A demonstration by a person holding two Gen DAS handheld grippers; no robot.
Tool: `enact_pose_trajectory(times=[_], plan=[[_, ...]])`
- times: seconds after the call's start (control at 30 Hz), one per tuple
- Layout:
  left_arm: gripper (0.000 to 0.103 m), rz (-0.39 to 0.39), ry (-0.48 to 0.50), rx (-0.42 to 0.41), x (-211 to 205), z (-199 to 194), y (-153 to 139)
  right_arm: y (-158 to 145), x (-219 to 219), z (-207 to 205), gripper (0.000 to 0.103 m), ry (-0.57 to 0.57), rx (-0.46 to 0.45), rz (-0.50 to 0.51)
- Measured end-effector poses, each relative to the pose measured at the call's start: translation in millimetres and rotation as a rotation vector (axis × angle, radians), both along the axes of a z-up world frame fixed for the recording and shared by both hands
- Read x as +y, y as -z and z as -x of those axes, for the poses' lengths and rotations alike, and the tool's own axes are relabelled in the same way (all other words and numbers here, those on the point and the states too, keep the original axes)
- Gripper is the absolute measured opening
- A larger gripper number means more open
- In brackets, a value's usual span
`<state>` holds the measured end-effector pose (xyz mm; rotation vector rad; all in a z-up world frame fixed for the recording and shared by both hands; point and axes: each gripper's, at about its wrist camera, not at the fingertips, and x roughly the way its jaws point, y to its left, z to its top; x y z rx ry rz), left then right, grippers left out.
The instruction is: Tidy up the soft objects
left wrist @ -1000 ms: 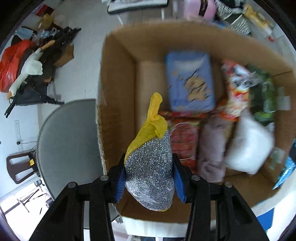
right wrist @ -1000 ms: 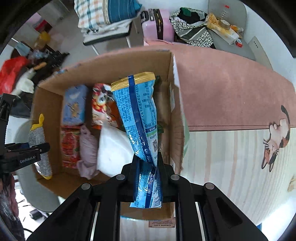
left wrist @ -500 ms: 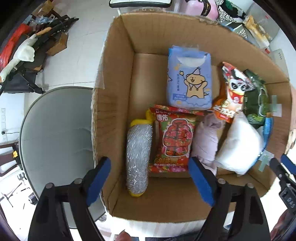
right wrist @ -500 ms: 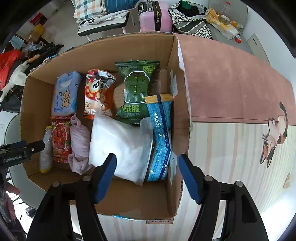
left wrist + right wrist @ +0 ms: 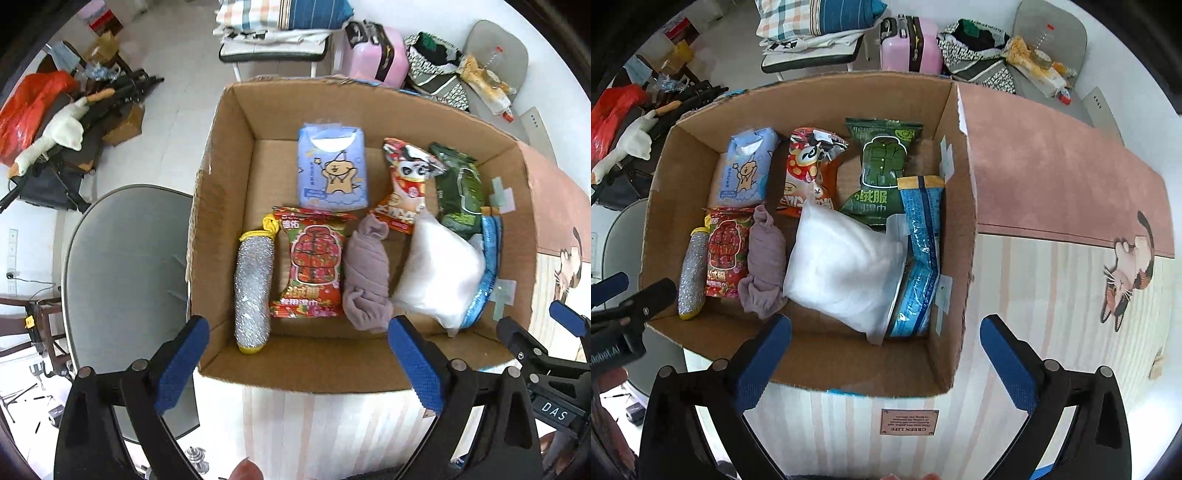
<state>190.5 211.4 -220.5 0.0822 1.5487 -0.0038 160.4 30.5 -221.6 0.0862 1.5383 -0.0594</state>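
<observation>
Both my left tongs [image 5: 297, 363] and right tongs [image 5: 884, 363] hang spread and empty over the cardboard box [image 5: 955, 229]. Inside, the silver scouring sponge [image 5: 254, 284] looks light and squashy; I'd pinch its middle.

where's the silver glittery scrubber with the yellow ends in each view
Left wrist: silver scrubber lies lower centre, along the box's left wall.
Right wrist: silver scrubber sits far left, in the box's near-left corner.
Shared landmark: the red snack packet right beside it.
</observation>
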Motion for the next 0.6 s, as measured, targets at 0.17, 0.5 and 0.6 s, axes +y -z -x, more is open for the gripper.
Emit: enact_pose_trajectory(times=[0.17, 0.5, 0.6], plan=[[0.099, 0.006, 0.010, -0.050, -6.4, 13.6, -11.2, -11.2, -0.9, 9.0, 0.103, -0.001, -0.023, 0.004], [0.099, 0.035, 0.029, -0.139, -16.6, 30.8, -59.3, -60.4, -15.0, 30.5, 0.103, 0.034, -0.108, -0.024], [0.099, 0.032, 0.038, -0.195, -21.5, 40.8, -87.2, -88.9, -19.2, 43.7, 0.103, 0.041, -0.157, -0.039]])
